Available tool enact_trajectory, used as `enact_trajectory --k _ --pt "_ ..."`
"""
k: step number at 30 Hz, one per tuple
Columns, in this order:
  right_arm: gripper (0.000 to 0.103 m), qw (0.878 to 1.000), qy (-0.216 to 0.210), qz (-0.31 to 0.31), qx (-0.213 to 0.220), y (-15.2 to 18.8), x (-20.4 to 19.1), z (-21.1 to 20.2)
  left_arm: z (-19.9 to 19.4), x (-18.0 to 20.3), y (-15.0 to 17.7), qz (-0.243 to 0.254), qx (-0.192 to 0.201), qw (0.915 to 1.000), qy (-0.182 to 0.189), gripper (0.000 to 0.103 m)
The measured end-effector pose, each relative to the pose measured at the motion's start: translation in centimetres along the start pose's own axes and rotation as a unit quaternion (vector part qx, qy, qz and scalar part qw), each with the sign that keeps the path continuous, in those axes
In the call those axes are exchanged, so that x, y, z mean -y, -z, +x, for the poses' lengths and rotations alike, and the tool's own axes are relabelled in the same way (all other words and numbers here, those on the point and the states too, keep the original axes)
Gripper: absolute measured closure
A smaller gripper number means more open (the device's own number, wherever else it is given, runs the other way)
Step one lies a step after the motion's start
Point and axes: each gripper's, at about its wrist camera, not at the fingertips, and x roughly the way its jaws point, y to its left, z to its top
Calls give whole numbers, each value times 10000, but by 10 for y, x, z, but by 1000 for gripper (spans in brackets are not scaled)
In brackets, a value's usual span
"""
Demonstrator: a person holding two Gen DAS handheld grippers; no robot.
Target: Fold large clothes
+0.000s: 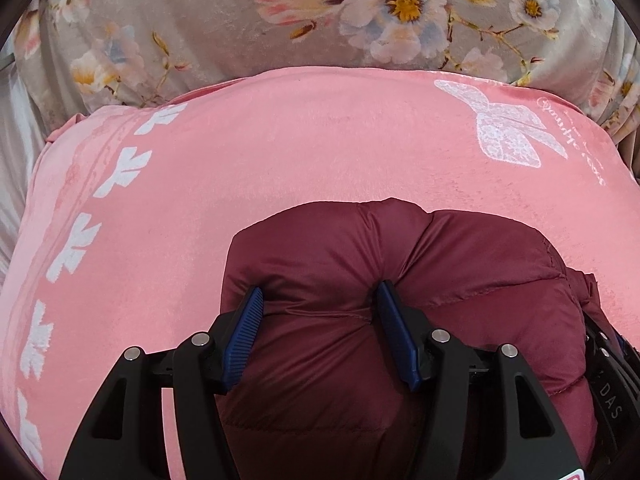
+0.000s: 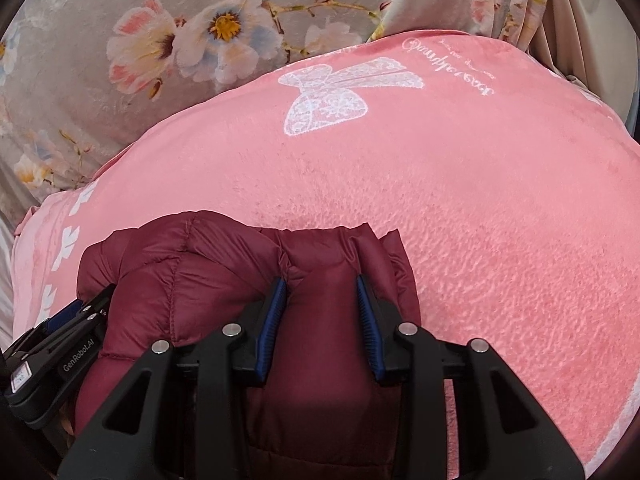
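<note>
Both grippers, left gripper [image 1: 320, 300] and right gripper [image 2: 320, 292], pinch our puffy maroon jacket [image 1: 360, 264] on the pink blanket [image 1: 280, 152]. Slick filling could squirm free, so the fold might spring open.

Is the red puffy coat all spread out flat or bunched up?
Bunched up. The puffy coat sits in a thick, rounded bundle on the pink blanket, pinched by the left claw and right claw.

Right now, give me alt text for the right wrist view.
The right gripper pinches a puffy fold of a maroon quilted jacket between its blue-padded jaws, over a pink blanket with a white butterfly print. The left gripper shows at the lower left edge; a grey floral cover lies beyond.
</note>
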Motion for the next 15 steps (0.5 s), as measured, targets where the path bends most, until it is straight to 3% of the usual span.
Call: enact_trajectory --k 15 --pt "69 10000 -23 23 17 1 0 2 6 6 3 12 150 9998 -110 45"
